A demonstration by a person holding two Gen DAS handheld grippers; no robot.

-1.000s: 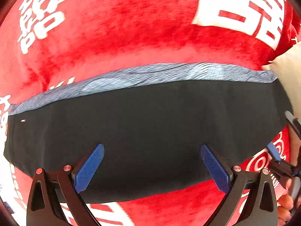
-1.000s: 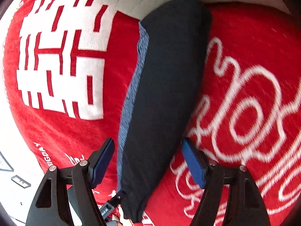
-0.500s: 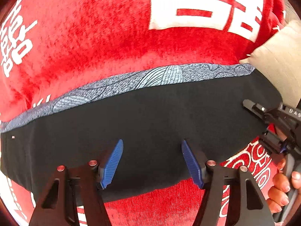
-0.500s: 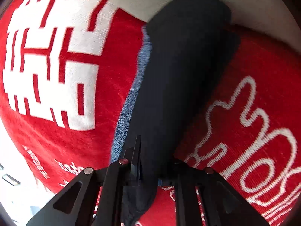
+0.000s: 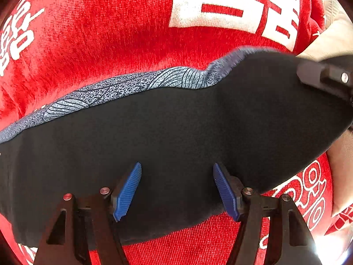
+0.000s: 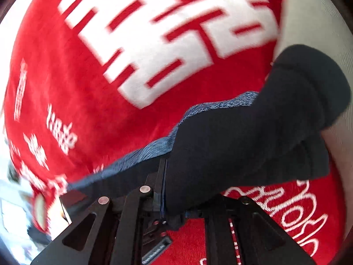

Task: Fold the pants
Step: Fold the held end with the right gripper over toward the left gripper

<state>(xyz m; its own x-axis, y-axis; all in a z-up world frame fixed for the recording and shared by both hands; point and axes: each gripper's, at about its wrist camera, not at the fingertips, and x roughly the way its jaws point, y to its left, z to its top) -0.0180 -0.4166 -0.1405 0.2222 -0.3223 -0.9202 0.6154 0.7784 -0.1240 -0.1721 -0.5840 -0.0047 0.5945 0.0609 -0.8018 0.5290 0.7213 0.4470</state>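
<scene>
Dark pants (image 5: 167,132) with a blue-grey patterned strip (image 5: 123,88) along the far edge lie lengthwise on a red blanket (image 5: 110,39). My left gripper (image 5: 176,190) is open, its blue pads (image 5: 128,190) hovering over the near edge of the pants at mid-length. My right gripper (image 6: 174,201) is shut on one end of the pants (image 6: 242,137) and holds that end raised and bent over. The right gripper's body shows in the left wrist view (image 5: 324,77) at the right, with the lifted cloth below it.
The red blanket (image 6: 88,88) carries large white characters (image 5: 231,6) and white loops (image 6: 293,212). A beige cushion (image 5: 335,42) lies at the right beyond the blanket; pale fabric (image 6: 313,15) borders the blanket in the right wrist view.
The right gripper closed on the end of the pants and lifted it up and across. The left gripper narrowed its opening and moved along the pants, still open.
</scene>
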